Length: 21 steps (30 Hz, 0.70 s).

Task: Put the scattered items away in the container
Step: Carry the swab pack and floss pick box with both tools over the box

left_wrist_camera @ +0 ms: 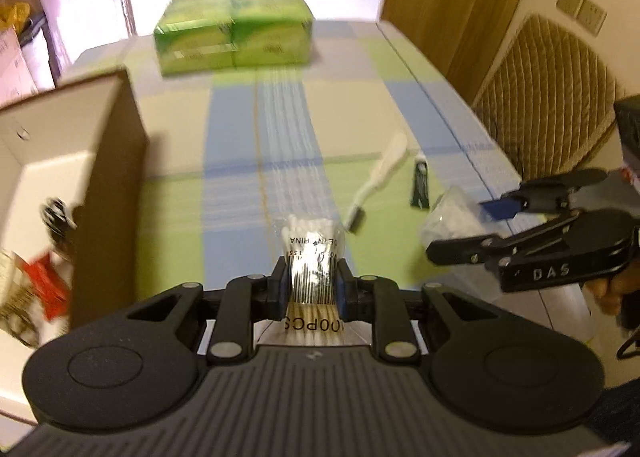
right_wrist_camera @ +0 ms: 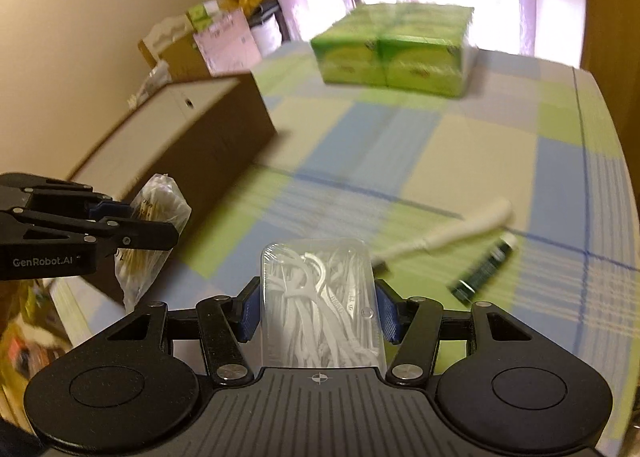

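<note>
My left gripper [left_wrist_camera: 311, 281] is shut on a clear bag of cotton swabs [left_wrist_camera: 312, 253] with a barcode, held above the table; the bag also shows in the right wrist view [right_wrist_camera: 154, 233]. My right gripper [right_wrist_camera: 318, 309] is shut on a clear plastic box of white floss picks [right_wrist_camera: 320, 305], held above the table. The brown cardboard box [left_wrist_camera: 108, 161] with a white inside stands at the left and holds several small items [left_wrist_camera: 40, 277]; it also shows in the right wrist view [right_wrist_camera: 208, 125]. A white toothbrush [left_wrist_camera: 380, 181] and a small dark tube [left_wrist_camera: 419, 185] lie on the checked tablecloth.
A green shrink-wrapped pack of tissue boxes [left_wrist_camera: 234, 29] stands at the far end of the table. A wicker chair [left_wrist_camera: 548, 89] is off the right edge. Boxes and bags [right_wrist_camera: 216, 37] are piled by the wall at the left.
</note>
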Motion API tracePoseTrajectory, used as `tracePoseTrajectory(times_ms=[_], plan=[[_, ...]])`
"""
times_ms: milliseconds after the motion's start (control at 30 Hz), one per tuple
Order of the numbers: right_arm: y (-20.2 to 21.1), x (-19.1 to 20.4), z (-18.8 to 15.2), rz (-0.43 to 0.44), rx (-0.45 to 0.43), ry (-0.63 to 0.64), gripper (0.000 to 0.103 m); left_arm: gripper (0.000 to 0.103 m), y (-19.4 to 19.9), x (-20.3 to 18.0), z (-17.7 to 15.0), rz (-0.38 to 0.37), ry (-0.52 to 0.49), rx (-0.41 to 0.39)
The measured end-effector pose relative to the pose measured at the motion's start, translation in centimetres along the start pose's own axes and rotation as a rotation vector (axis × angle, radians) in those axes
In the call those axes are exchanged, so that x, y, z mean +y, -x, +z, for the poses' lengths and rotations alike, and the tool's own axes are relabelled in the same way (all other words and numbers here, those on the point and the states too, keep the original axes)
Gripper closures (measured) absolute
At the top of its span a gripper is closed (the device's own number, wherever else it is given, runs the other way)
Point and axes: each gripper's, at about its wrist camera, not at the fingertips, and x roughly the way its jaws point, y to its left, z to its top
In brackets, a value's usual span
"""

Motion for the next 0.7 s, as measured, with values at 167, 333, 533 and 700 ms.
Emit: tracePoseTrajectory(times_ms=[167, 333, 533, 700], plan=[[-1.1, 6.0, 3.0, 0.042, -0.051, -0.006, 0.044, 0.085, 3.8, 4.8, 0.7, 0.018, 0.002, -0.054], [-3.5, 12.7, 5.7, 0.117, -0.083, 0.019, 0.044, 0.085, 6.7, 10.4, 0.4, 0.048, 0.018, -0.067], [-8.3, 19.0, 8.7, 0.121, -0.101, 0.062, 0.044, 0.085, 8.8, 17.9, 0.2, 0.091, 0.013, -0.082], [-13.5, 21.2, 11.3, 0.075, -0.096, -0.020, 0.044, 0.085, 8.1, 22.9, 1.4, 0.107, -0.012, -0.077]])
